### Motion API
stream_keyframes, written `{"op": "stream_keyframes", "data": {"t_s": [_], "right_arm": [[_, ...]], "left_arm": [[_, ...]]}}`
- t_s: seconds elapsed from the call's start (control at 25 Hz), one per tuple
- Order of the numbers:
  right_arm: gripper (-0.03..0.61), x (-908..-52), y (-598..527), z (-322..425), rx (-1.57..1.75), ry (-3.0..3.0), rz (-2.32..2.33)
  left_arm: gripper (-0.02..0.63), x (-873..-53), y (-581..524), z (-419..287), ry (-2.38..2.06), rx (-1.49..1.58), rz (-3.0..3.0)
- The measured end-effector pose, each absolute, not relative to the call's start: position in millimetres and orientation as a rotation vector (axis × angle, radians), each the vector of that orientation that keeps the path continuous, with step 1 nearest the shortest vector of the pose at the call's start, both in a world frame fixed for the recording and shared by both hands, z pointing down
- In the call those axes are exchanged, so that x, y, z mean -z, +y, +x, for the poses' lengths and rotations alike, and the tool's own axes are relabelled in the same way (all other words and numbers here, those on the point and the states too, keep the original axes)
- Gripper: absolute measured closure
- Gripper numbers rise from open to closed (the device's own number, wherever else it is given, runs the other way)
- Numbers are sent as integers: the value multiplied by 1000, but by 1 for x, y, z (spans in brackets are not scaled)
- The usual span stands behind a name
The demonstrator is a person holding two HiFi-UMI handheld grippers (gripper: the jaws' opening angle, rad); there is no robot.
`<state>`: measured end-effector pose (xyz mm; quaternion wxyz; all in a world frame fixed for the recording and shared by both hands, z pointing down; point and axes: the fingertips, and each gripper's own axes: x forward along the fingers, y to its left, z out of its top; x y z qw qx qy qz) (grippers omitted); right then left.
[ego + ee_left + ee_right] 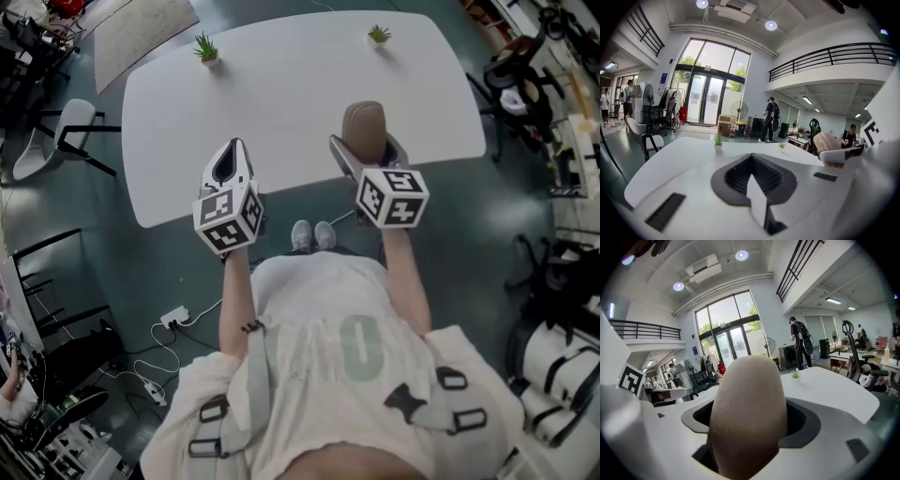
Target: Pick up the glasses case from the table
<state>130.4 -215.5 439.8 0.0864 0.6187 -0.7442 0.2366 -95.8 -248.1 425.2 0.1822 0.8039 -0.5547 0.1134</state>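
Observation:
The brown, rounded glasses case (364,125) is held above the near edge of the white table (281,84), with my right gripper (367,150) shut on it. In the right gripper view the case (747,413) fills the space between the jaws and stands up out of them. My left gripper (230,161) hovers over the table's near left part, shut, with nothing in it. In the left gripper view its jaws (757,190) meet at a point, and the case (828,143) shows at the right.
Two small potted plants (205,47) (379,36) stand at the table's far edge. A white chair (52,136) is at the left and a black office chair (520,80) at the right. A power strip (173,319) lies on the floor. A person (769,119) stands far off.

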Motion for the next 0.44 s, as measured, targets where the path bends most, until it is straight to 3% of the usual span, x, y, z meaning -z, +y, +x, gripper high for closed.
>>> {"op": "stream_keyframes", "data": {"t_s": [0.44], "right_arm": [[195,-445,-215,132,-728,-2188,1853]], "left_arm": [[611,-427,-249,-102,-1573,-321,2256]]}}
